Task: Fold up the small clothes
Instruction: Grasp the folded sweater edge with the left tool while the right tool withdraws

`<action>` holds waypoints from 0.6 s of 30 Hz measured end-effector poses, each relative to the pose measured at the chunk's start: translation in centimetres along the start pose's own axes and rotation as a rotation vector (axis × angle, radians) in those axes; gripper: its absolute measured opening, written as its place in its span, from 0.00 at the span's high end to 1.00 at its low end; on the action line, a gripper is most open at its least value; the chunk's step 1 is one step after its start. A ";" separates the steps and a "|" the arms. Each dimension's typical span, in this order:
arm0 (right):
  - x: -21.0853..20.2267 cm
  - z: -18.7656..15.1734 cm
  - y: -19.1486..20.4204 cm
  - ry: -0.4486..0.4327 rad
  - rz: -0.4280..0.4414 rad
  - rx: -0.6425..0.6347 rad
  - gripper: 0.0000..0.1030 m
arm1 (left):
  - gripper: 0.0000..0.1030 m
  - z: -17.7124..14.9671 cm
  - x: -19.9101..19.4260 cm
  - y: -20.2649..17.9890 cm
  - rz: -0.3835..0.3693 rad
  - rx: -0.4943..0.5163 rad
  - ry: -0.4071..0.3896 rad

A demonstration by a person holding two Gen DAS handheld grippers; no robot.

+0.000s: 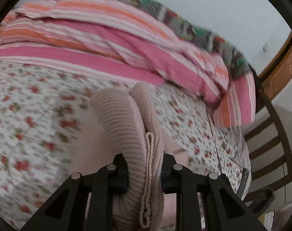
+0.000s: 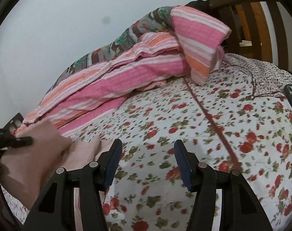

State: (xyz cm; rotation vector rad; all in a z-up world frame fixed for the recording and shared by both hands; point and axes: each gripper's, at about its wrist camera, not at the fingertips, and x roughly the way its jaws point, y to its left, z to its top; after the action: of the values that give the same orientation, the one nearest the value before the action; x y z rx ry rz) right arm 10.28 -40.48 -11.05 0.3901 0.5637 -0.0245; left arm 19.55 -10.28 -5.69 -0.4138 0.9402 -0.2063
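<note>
In the left wrist view, the left gripper (image 1: 145,175) is seen clamped on the ribbed pink garment (image 1: 124,119), its long axis running forward over the bedsheet (image 1: 30,115); in the right wrist view, the right gripper (image 2: 146,160) is held wide open and empty, the garment (image 2: 40,144) lying to its left, nearer the left gripper (image 2: 23,140).

Left wrist view: close above the flowered bedsheet (image 1: 30,115), facing the striped blanket (image 1: 107,44).
Right wrist view: low over the sheet, facing that blanket.
Shared: blanket, sheet.
</note>
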 end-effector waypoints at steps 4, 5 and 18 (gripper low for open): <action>-0.4 0.3 -1.4 -0.005 0.011 0.039 0.46 | 0.76 -2.7 5.8 -4.1 0.004 0.015 0.158; -0.5 0.3 -1.6 -0.006 0.011 0.044 0.46 | 0.73 -3.2 6.7 -4.4 -0.006 0.018 0.188; -1.8 -0.7 1.4 0.036 0.206 -0.015 0.44 | 0.48 -1.6 -0.6 0.2 -0.338 0.057 0.096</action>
State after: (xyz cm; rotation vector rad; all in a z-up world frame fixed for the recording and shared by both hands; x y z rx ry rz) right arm 8.60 -39.09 -10.17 0.4336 0.5565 0.1848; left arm 17.93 -10.32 -6.16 -0.5125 0.9516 -0.5637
